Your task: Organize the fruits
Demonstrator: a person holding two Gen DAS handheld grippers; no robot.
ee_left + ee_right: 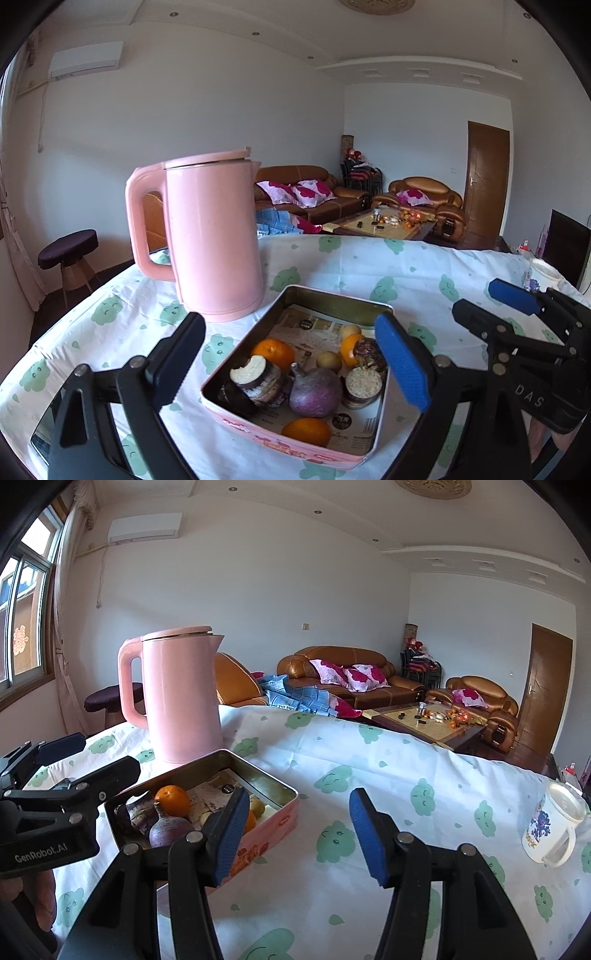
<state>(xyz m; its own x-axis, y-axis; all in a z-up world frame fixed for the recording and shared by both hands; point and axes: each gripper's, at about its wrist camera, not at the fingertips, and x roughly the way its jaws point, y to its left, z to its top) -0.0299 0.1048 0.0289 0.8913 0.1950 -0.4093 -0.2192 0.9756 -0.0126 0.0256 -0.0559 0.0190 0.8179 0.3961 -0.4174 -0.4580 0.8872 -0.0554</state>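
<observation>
Now, left gripper (291, 354): jaws spread wide, nothing between the pads; the fruit tin sits just ahead, framed by the two fingers.
Left fingers (402, 363): one blue-padded finger at 4 o'clock of the tin, the dark one at 9 o'clock, both clear of the rim.
Right gripper (299, 834): jaws parted and empty, over bare cloth.
Right fingers (369, 836): the left-hand pad overlaps the tin's near corner in this view; whether it touches cannot be told.
Tin (334, 298): pink, rectangular, open, paper-lined, at 10 o'clock of the right gripper.
Oranges (273, 352): three in the tin, one at the near edge, one at 10 o'clock, one at 2 o'clock.
Purple fruit (314, 391): round, in the tin's middle, beside cut sugarcane pieces (255, 376).
Kettle (212, 236): pink, upright, at 11 o'clock of the tin, just beside it.
Mug (550, 821): white, printed, at 3 o'clock, well apart from the tin.
Tablecloth (369, 266): white with green cloud faces.
</observation>
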